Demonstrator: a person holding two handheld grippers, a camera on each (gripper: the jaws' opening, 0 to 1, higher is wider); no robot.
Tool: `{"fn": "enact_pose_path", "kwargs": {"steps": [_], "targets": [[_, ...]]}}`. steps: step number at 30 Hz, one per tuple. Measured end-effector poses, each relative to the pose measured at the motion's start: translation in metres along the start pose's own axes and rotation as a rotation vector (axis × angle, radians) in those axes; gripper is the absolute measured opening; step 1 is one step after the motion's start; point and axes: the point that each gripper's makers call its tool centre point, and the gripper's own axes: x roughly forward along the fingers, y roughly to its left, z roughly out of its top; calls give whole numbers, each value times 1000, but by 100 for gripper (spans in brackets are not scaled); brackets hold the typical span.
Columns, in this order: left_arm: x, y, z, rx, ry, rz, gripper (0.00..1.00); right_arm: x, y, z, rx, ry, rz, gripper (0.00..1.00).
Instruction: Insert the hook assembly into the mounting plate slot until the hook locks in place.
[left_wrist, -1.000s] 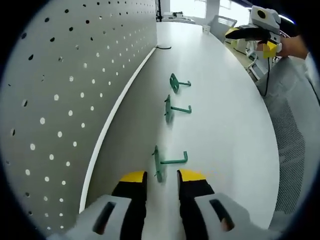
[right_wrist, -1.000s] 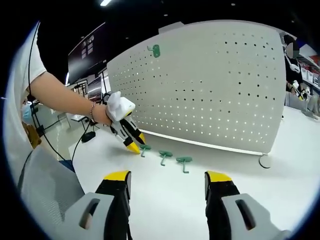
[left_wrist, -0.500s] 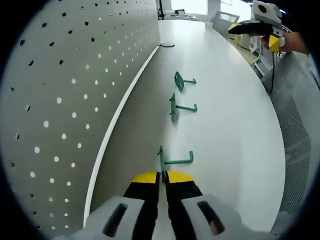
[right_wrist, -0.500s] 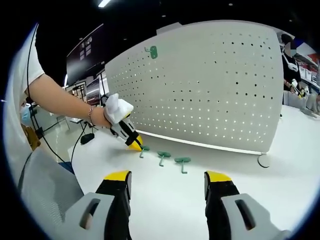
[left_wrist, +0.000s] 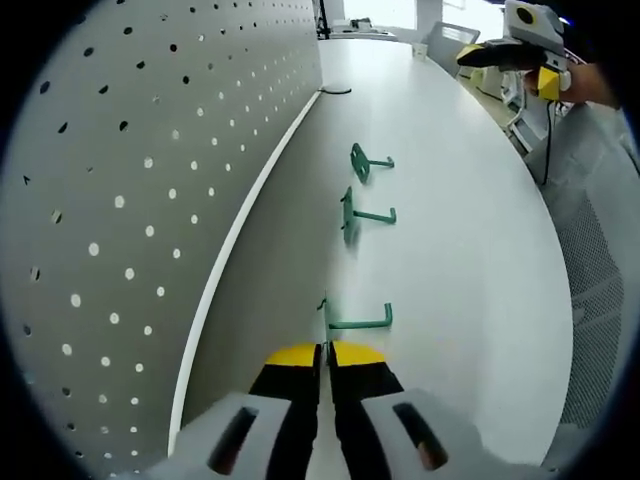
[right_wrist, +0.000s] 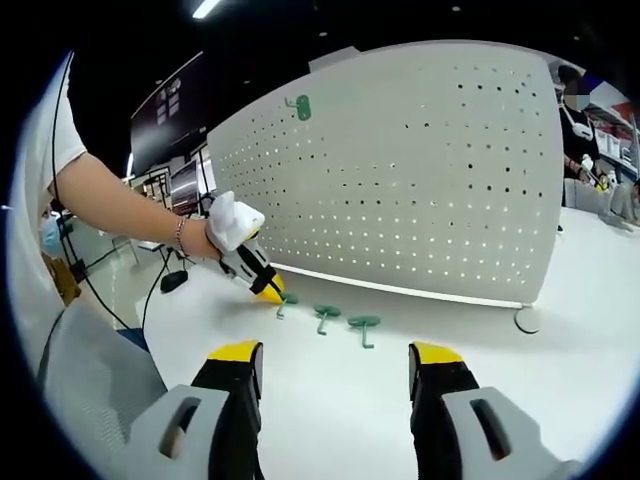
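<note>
Left hand-held gripper (left_wrist: 322, 352) pinched on nearest green metal hook's (left_wrist: 352, 319) plate, ready for lifting toward white pegboard (right_wrist: 420, 170); right hand-held gripper (right_wrist: 333, 362) open, idle.

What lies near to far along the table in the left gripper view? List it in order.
left gripper, shut on the nearest green hook → middle green hook → far green hook → dark cable loop by the pegboard's end.

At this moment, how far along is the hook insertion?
Done: one green hook already hangs high on the pegboard. In hand: the left gripper is shut on the nearest hook on the table. Left: inserting it; two more hooks lie beyond.
</note>
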Motion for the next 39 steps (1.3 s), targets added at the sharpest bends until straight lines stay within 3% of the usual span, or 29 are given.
{"fn": "enact_pose_path", "kwargs": {"steps": [11,13,15,19,22,39], "targets": [[-1,0,0,28,-5,13,3,0,1,0,-4,2,3,57],[-3,8,-2,63,2,71,3,0,1,0,-1,1,2,57],[-3,4,1,15,-29,62,3,0,0,0,-1,0,-1,57],[-8,9,6,3,-78,91,3,-1,-1,2,1,-4,-5,57],[-10,10,9,10,-90,109,3,-1,-2,2,2,-6,-6,57],[-23,9,23,-111,-224,141,3,-1,-1,3,1,-12,-3,57]]}}
